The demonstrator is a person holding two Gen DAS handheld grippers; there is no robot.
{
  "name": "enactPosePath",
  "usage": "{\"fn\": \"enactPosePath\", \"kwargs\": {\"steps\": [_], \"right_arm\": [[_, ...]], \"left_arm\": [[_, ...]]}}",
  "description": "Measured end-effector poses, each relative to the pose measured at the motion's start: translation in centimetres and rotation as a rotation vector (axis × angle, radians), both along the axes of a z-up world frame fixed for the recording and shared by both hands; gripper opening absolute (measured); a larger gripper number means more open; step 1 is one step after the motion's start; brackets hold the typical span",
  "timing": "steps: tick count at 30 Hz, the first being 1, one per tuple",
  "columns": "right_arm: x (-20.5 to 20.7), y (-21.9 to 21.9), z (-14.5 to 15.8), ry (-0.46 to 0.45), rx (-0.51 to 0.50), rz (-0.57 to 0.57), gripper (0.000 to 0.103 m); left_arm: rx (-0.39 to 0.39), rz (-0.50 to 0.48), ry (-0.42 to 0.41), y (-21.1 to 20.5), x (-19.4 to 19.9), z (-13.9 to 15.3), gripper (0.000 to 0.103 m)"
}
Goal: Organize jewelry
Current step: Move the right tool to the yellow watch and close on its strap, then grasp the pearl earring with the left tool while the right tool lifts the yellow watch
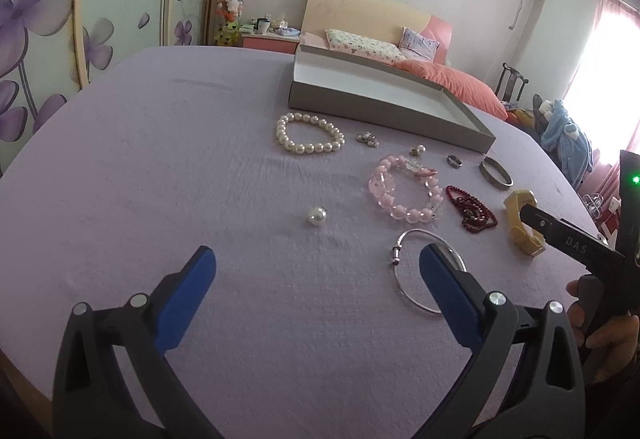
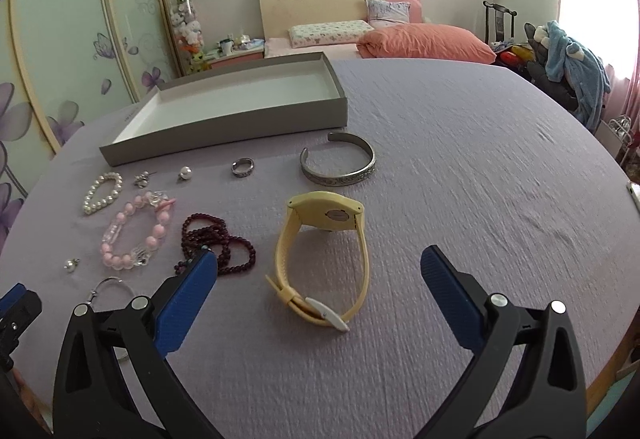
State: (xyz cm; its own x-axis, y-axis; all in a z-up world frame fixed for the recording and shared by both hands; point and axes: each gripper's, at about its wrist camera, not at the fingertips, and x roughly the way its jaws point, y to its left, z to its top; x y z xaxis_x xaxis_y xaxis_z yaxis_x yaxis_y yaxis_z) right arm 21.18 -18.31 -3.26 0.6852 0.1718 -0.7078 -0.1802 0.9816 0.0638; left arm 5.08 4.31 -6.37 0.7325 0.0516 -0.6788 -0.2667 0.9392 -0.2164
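Jewelry, loose on a lilac tablecloth (image 2: 460, 159) before an empty grey tray (image 2: 224, 127): pearl bracelet (image 1: 308, 133), pink bead bracelet (image 1: 404, 191), dark red beads (image 2: 218, 243), silver cuff (image 2: 340, 161), ring (image 2: 242, 167), thin bangle (image 1: 416, 271). Yellow watch (image 2: 320, 259) lies just ahead of the right gripper (image 2: 318, 267), likely light with a soft, springy strap; best pinched across the strap. Left gripper (image 1: 316, 269) and right both spread wide, holding nothing.
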Motion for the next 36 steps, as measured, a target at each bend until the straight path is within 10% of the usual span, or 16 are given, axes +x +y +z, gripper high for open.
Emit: {"fn": "enactPosePath", "kwargs": {"steps": [20,29,36], "right_arm": [[1.3,-0.2,-1.8,0.101,0.009,-0.017,0.071],[0.7,-0.1,-1.5,0.076,0.067,0.018,0.037],[0.6,-0.1,-1.4,0.081,0.097,0.035,0.037]], "left_arm": [[0.022,-0.005,0.034,0.2,1.7,-0.7,0.101],[0.034,0.001,0.068,0.5,3.2,-1.0,0.1],[0.029,0.002,0.114,0.8,4.9,-1.4,0.065]]}}
